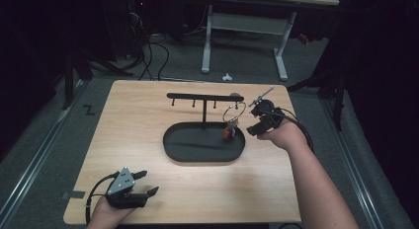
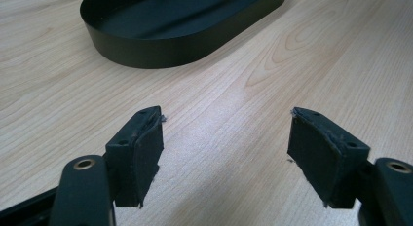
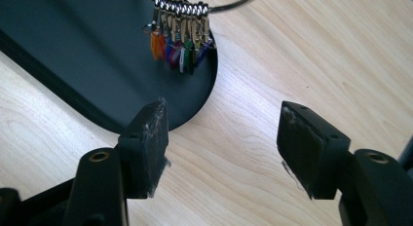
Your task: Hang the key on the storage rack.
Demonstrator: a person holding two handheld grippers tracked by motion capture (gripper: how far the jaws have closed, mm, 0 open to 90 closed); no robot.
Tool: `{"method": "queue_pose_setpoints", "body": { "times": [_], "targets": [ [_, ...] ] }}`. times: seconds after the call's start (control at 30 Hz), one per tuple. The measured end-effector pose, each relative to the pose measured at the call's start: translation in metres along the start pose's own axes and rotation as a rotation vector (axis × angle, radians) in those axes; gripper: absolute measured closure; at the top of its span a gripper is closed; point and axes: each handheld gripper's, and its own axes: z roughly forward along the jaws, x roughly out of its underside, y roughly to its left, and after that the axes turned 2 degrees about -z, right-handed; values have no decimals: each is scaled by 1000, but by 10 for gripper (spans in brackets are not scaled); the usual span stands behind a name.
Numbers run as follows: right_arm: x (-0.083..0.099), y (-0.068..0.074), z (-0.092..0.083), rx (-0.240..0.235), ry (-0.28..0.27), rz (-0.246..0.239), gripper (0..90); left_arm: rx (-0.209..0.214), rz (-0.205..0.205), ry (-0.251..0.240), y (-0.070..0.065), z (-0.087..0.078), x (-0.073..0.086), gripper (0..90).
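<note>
Hanging key ring (image 3: 195, 7) beyond parted fingers (image 3: 151, 133)

High view: light falls from above on the pale wooden counter (image 1: 148, 140), its surroundings dark. Gripper views: bright, sharp wood grain; soft sheen inside the black oval metal tray (image 2: 146, 50).

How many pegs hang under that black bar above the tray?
4, it seems: left end, next, one past the post, and a right-end peg holding the key ring. It is partly hidden.
</note>
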Motion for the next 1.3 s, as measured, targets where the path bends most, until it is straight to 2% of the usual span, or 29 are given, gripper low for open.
{"method": "queue_pose_setpoints", "body": {
  "times": [0.37, 0.4, 0.47, 0.53, 0.67, 0.8, 0.93, 1.0, 1.03, 1.07, 1.17, 1.2, 1.3],
  "targets": [
    [38, 6, 21, 8, -59, 62, 336, -2, -1, 1, 0, 0, 0, 291],
    [41, 7, 23, 12, -75, 62, 338, -2, 3, 0, -1, 0, 0, 291],
    [50, 8, 27, -5, -115, 99, 337, -2, 8, 6, -1, 0, -1, 291],
    [56, 10, 30, 4, -140, 111, 333, -3, 2, 0, -1, 1, -1, 290],
    [72, 17, 35, 23, -222, 140, 309, -6, 11, 9, -2, 1, -1, 290],
    [90, 30, 38, 50, -298, 185, 306, -7, 7, 6, -2, 1, -1, 290],
    [108, 47, 45, 70, -338, 194, 285, -11, 5, 8, -1, 1, -1, 290],
    [118, 56, 49, 61, -368, 210, 264, -11, 7, 7, -1, 1, -1, 290],
    [118, 56, 49, 61, -368, 210, 264, -11, 7, 7, -1, 1, -1, 290],
    [129, 64, 55, 59, -392, 228, 256, -10, 12, 13, -1, 1, -1, 290],
    [139, 72, 61, 72, -409, 250, 234, -9, 5, 12, -1, 2, -1, 290],
    [150, 79, 66, 83, -430, 265, 206, -8, 13, 12, -2, 2, -1, 291],
    [171, 85, 70, 111, -480, 303, 193, -25, 18, 19, -2, 3, -1, 290]
  ]
}}
